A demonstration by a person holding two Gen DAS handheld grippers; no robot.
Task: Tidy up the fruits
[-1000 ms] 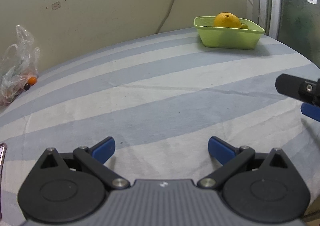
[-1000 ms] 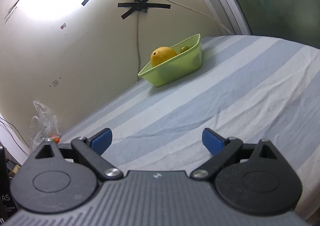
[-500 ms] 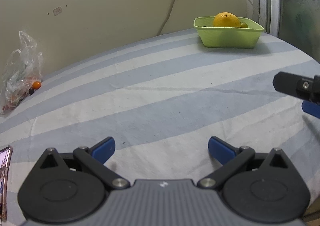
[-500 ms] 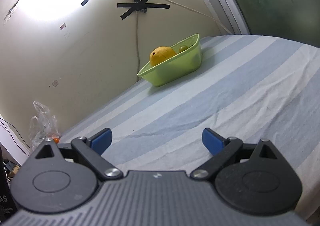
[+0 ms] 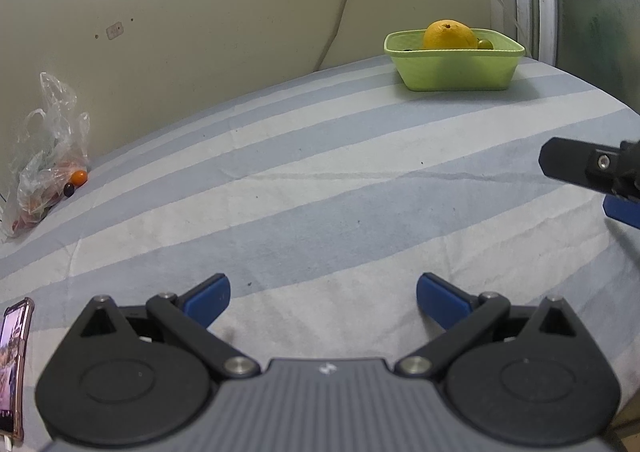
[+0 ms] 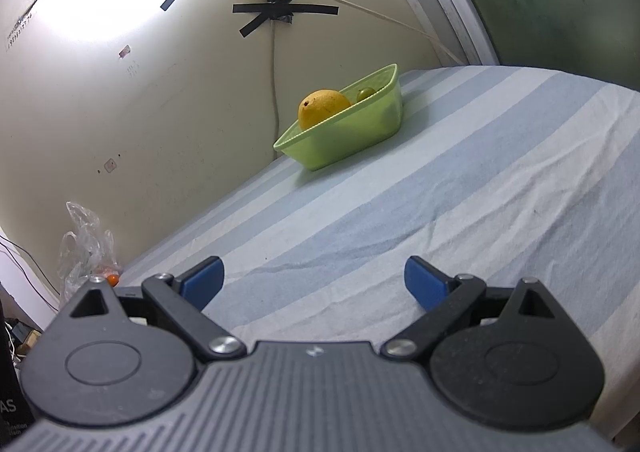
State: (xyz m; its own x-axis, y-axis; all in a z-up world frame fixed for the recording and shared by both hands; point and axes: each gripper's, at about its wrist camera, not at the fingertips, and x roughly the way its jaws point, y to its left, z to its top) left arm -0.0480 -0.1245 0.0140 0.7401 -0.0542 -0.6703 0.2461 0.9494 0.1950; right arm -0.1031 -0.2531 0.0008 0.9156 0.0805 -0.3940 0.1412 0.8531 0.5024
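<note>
the left gripper (image 5: 323, 294) and right gripper (image 6: 314, 278) are both hovering over the striped bed sheet (image 5: 320, 188), well short of the green basket (image 5: 454, 60), fingers spread wide and gripping nothing. an orange (image 5: 448, 34) and a small green fruit (image 6: 365, 93) are sitting inside that basket.

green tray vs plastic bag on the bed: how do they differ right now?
The green tray is rigid and opaque; the plastic bag is clear, crumpled and slumped.
The tray holds a large orange and a small green fruit; the bag holds small fruits, with a small orange one and a dark one at its mouth.
The tray sits far right, the bag far left.
Both rest on the striped sheet near the wall.
</note>
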